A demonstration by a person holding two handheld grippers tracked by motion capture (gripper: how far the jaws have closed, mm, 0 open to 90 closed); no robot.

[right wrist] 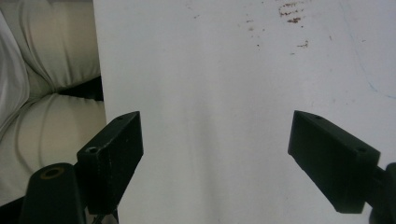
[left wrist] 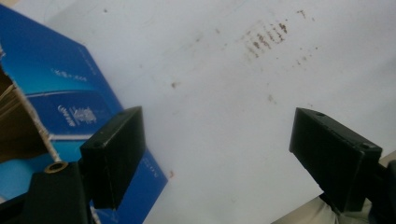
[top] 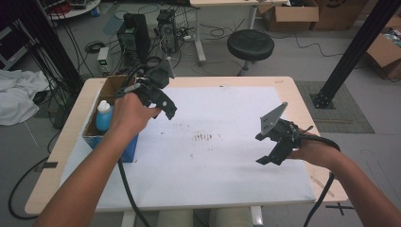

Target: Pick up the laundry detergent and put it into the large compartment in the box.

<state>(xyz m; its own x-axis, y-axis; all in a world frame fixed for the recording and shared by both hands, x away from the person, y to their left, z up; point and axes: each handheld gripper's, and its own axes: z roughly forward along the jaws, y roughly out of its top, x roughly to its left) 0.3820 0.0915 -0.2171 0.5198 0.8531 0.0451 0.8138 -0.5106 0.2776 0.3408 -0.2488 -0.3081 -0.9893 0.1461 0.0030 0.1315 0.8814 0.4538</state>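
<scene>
Blue box [left wrist: 70,112] beside the left claw [left wrist: 217,154]; bottle [top: 104,116] visible from above; both claws gape empty.

Box [top: 109,120]: glossy blue printed cardboard, at nine o'clock.
Sheet [top: 208,156]: matt white paper, brown-stained.
Left gripper [left wrist: 217,154]: looked matt black plastic.

left arm: bare forearm comes in from the bottom left of the high view and reaches forward and slightly rightward.
left hand [top: 126,115]: wrapped around the handle, back of the hand up.
left gripper [top: 170,109]: held above the surface, pointing right and down; jaws spread wide apart, nothing between them.
right arm: forearm enters from the bottom right and angles leftward.
right hand [top: 313,149]: closed around the handle.
right gripper [top: 267,159]: tilted down and toward the person; jaws wide apart, empty.
</scene>
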